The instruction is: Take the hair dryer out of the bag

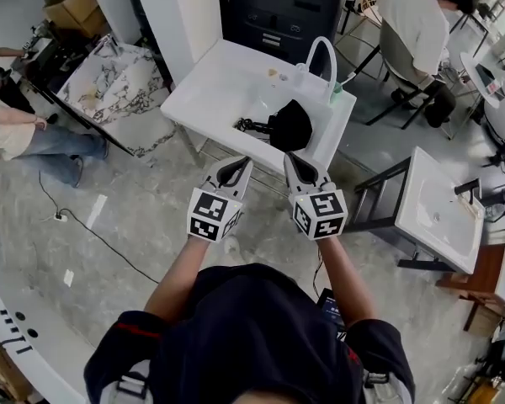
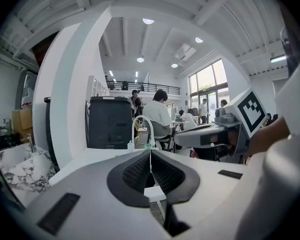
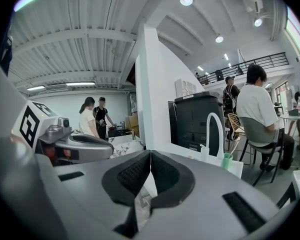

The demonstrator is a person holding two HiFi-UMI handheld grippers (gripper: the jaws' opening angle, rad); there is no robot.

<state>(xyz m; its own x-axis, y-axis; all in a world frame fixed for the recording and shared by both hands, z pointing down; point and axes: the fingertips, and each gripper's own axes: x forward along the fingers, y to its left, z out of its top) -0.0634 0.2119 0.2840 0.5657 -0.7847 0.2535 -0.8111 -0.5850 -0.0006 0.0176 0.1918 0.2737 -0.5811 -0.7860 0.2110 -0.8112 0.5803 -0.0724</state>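
A black bag (image 1: 291, 124) lies on the white sink table (image 1: 210, 87) ahead of me. A black part with a cord (image 1: 251, 126) sticks out of its left side; I cannot tell whether it is the hair dryer. Both grippers are held side by side short of the table's near edge, apart from the bag. My left gripper (image 1: 238, 166) is shut and empty, its pads meeting in the left gripper view (image 2: 150, 157). My right gripper (image 1: 293, 160) is shut and empty too (image 3: 150, 157). In both gripper views the jaws hide the bag.
A white arched faucet (image 1: 323, 55) and a green cup (image 1: 337, 96) stand at the table's right end. A second white basin unit (image 1: 442, 213) and a black frame (image 1: 375, 194) are to the right. A marble slab (image 1: 109, 82), a floor cable (image 1: 93, 236) and people surround the area.
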